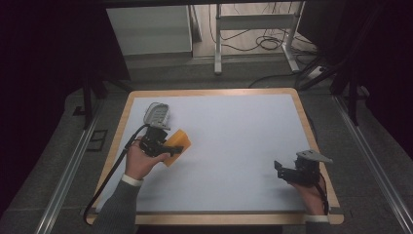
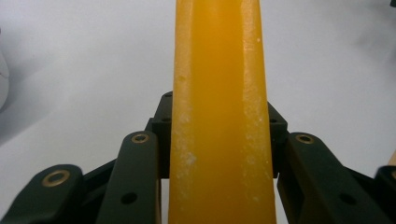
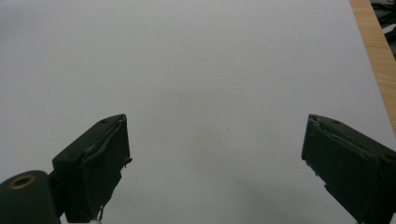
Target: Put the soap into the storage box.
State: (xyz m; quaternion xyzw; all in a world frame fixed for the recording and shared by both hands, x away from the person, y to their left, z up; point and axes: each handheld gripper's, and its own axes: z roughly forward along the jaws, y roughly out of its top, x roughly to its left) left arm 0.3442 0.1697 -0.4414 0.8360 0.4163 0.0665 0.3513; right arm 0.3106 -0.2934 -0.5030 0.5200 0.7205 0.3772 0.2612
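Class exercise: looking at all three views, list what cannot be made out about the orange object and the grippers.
- Orange object: top and bottom cut off by the left gripper view's edges; its near end hidden by the left gripper in the high view.
- Right gripper: small and dark in the high view.

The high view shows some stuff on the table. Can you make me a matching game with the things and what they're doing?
Things:
1. left gripper
2. right gripper
3. flat orange slab
4. white table top with a wooden rim

States:
A. jaws wide apart, nothing between them
B. clamped between two black jaws
C. jaws closed on something orange
D. lies under both grippers

Pairs: 1-C, 2-A, 3-B, 4-D
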